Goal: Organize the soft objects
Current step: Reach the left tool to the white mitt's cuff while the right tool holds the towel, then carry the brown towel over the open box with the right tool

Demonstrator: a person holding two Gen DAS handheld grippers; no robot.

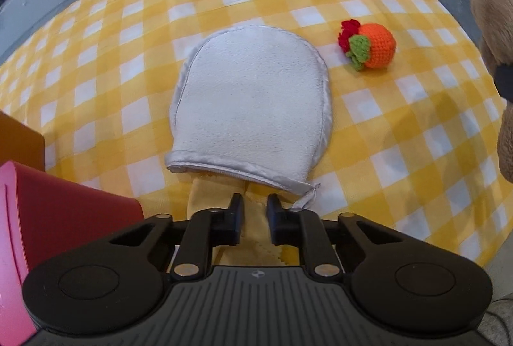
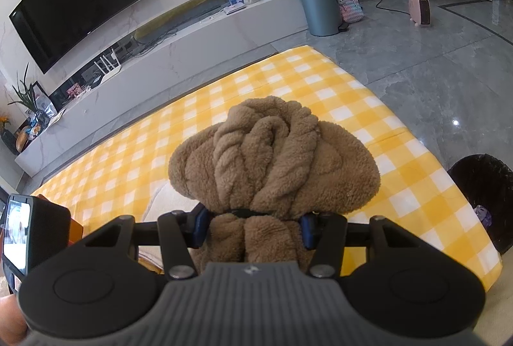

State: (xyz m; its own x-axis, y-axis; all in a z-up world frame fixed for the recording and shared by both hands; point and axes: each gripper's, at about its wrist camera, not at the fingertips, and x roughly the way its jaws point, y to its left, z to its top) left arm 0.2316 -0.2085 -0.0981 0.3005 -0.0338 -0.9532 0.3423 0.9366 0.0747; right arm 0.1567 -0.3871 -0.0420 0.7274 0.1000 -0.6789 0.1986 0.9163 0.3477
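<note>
a: how far along does the tidying look?

b: partly through, i'd judge. in the left wrist view the white mitt [image 1: 251, 104] lies flat in the middle of the frame on the yellow checked cloth [image 1: 400, 153], and the orange crochet fruit [image 1: 368, 45] sits loose to its upper right, well apart from it. neither is put away.

a: and the left gripper [image 1: 254, 219]?

b: at the bottom centre, just below the mitt's open cuff. a yellow rag [image 1: 256, 245] runs between its fingers, but a gap shows between the pads there. the jaws count as clenched, though i can't tell from the frame whether the rag is truly pinched.

a: the right one?

b: the right gripper [image 2: 253, 229] is grasping a brown fleece bundle [image 2: 272, 160]. its blue pads [image 2: 200, 225] press in on both sides, and the bundle fills the centre of the right wrist view, above the cloth. the same brown fleece shows at the right edge of the left view.

a: any bin for these things?

b: a red box [image 1: 64, 217] and an orange one [image 1: 19, 140] sit at the lower left of the left view. their insides are hidden, so i can't say what is already stored. left to do, as i read it: the bundle, the rag, the mitt and the fruit.
</note>
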